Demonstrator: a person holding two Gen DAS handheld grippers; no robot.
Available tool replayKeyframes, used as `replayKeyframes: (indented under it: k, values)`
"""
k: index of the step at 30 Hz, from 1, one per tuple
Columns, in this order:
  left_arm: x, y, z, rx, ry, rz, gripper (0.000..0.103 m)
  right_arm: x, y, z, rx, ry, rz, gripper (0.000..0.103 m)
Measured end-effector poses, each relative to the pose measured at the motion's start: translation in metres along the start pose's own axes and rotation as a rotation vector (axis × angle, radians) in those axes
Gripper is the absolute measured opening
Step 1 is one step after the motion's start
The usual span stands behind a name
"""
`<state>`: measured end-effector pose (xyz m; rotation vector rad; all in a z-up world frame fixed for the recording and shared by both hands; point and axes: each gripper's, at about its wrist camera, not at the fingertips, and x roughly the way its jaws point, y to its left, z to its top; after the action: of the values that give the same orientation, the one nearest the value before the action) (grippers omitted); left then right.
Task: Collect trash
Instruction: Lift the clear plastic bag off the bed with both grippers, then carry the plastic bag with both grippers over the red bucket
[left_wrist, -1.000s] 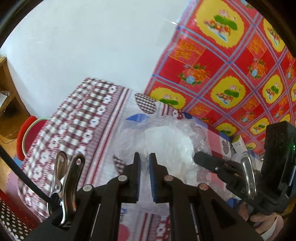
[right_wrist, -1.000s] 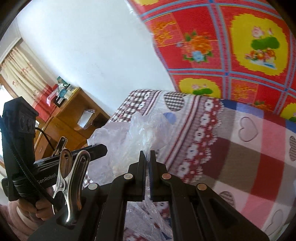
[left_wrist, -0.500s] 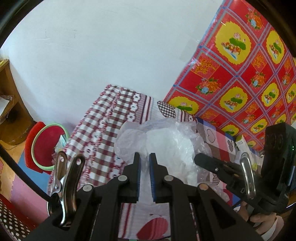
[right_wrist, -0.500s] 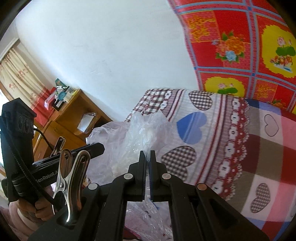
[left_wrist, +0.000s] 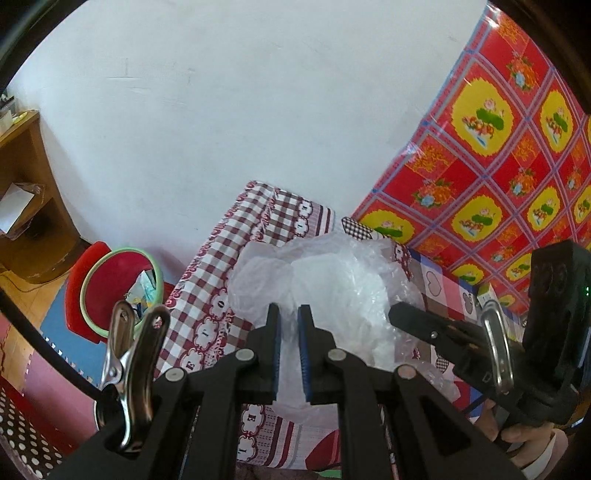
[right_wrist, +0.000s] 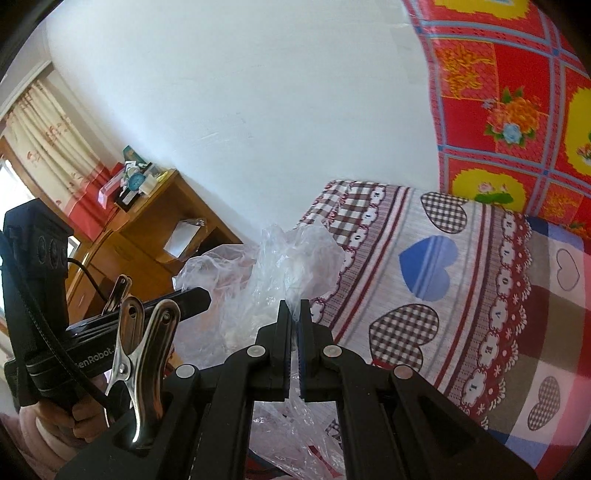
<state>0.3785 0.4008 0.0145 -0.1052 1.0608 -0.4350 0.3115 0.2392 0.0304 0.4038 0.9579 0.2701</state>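
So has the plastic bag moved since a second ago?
Yes. Held in both tongs, the plastic bag has shifted off the bed's middle toward its checkered edge, nearer the green-rimmed bin.

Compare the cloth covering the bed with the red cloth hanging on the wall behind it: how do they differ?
The bed cover lies flat, while the wall cloth hangs upright. The bed cover shows hearts, gingham checks and lace-like bands in maroon, pink and blue; the wall cloth has a red diamond grid with yellow medallions and flowers. The wall cloth looks glossy, the bed cover matt. Both are busy, mostly red-toned prints.
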Motion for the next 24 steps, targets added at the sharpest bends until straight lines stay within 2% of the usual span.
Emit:
replayKeyframes:
  k: [24]
  values:
    - [-0.003,-0.002,0.004,-0.123,-0.064,0.094,0.009,0.016,-0.003,0.028,-0.100,0.056,0.101,0.004]
